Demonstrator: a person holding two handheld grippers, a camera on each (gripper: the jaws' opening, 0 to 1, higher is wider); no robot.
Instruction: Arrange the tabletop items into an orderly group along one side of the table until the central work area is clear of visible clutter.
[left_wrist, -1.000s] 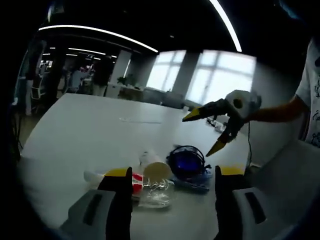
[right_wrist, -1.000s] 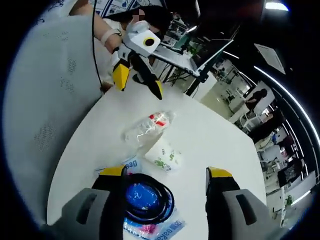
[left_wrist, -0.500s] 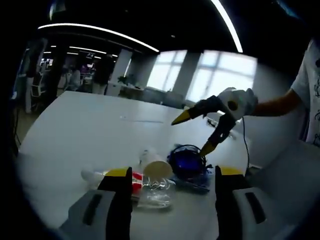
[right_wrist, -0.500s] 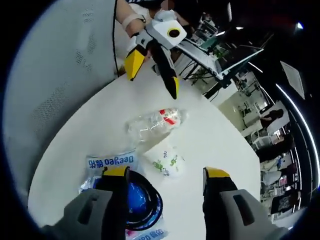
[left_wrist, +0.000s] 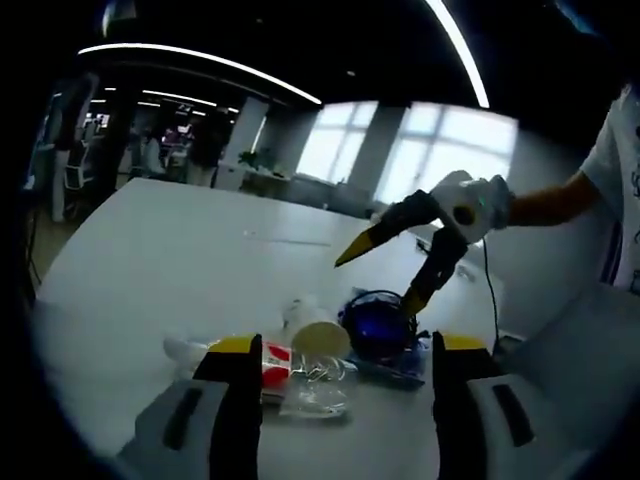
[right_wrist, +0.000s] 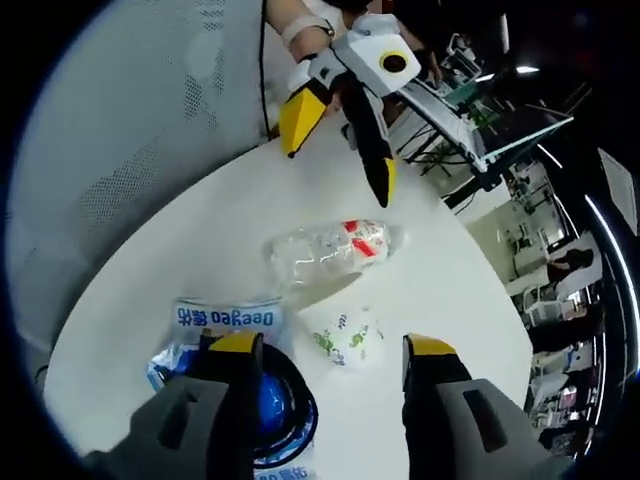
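Observation:
On the white table (left_wrist: 150, 250) lies a cluster: a crushed clear bottle with a red label (left_wrist: 295, 368), a paper cup on its side (left_wrist: 318, 336), a blue round thing ringed by black cable (left_wrist: 378, 322), and blue-white tissue packets (left_wrist: 400, 366). My left gripper (left_wrist: 346, 345) stands open just short of the bottle. My right gripper (left_wrist: 384, 274) hangs open over the blue thing. In the right gripper view, the right gripper (right_wrist: 331, 345) frames the cup (right_wrist: 345, 335) and blue thing (right_wrist: 265, 405). Farther off are a packet (right_wrist: 225, 318), the bottle (right_wrist: 330, 250) and the open left gripper (right_wrist: 342, 152).
A grey mesh chair back (right_wrist: 120, 130) stands at the table's near edge, and a pale chair (left_wrist: 580, 340) sits at the right. A person's arm (left_wrist: 560, 200) holds the right gripper. The table's far half (left_wrist: 200, 220) is bare; office desks lie beyond.
The right gripper has come down and leftward toward the blue thing, its lower jaw now beside it. The left gripper has hardly moved. Nothing on the table has shifted.

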